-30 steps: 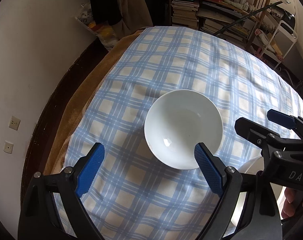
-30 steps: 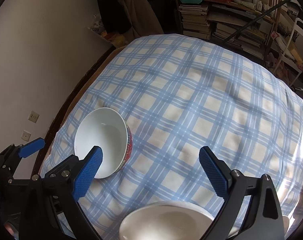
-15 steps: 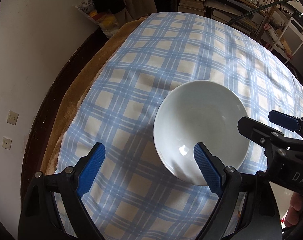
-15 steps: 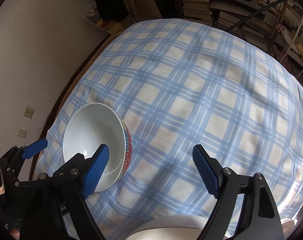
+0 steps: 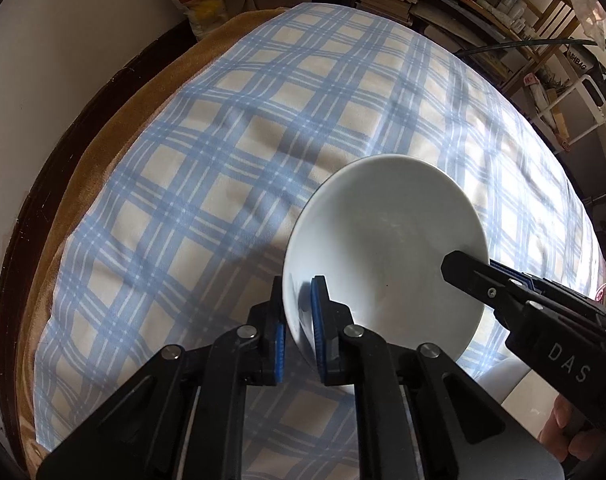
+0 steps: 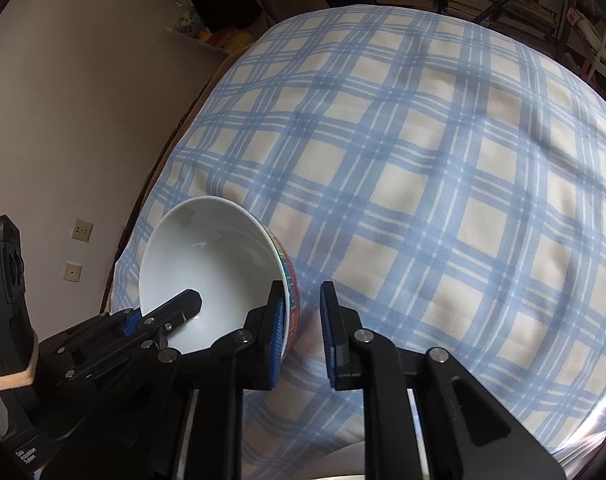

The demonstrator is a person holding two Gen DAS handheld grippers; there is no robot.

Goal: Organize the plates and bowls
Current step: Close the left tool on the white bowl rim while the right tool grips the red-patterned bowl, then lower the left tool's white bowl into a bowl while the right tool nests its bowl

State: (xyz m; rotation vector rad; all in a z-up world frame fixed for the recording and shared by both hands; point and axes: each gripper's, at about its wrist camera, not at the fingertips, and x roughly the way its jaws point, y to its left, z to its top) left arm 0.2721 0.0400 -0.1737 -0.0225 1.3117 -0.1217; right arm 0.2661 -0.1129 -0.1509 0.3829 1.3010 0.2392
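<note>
A white bowl [image 5: 387, 240] with a red patterned outside [image 6: 291, 284] sits tilted above the blue plaid cloth. My left gripper [image 5: 299, 324] is shut on its near left rim, one pad inside and one outside. My right gripper [image 6: 303, 320] is shut on the bowl's right rim; it shows in the left wrist view [image 5: 499, 280] as a black arm reaching the rim. The left gripper shows in the right wrist view [image 6: 175, 308] at the bowl's near edge. The bowl [image 6: 211, 272] is empty.
A white plate or bowl edge [image 5: 523, 396] lies at the near right, partly hidden by the right gripper. The plaid cloth [image 5: 239, 152] covers a round table with a brown blanket [image 5: 103, 152] under it. A wall is at the left, bookshelves [image 5: 443, 4] behind.
Both grippers went from wide open to shut on the bowl's rim, left on the left side and right on the right side. The bowl is now tilted and lifted.
</note>
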